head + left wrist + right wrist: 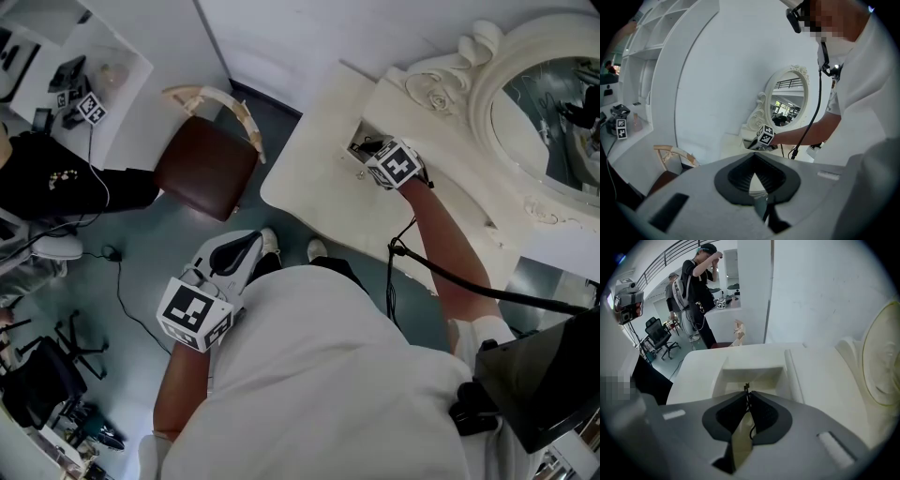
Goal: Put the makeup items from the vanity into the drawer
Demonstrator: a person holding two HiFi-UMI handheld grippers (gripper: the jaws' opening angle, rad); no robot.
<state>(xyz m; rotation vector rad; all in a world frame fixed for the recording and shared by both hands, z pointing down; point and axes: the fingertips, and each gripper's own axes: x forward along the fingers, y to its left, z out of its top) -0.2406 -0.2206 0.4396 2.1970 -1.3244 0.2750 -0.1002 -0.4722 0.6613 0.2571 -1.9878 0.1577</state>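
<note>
Holding a thin dark wire-like makeup item (746, 388) pinched at its tips, right gripper (746, 395) hung over open cream drawer (750, 373), just ahead and below. Left gripper (754, 158): closed, empty. White vanity desk (825, 380) showed no further items; release apparently remained.

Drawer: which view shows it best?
The right gripper view: the open drawer lies ahead, inside visible. In the head view the right gripper, pinching a thin dark item, covers most of it; the left gripper view is too distant.
</note>
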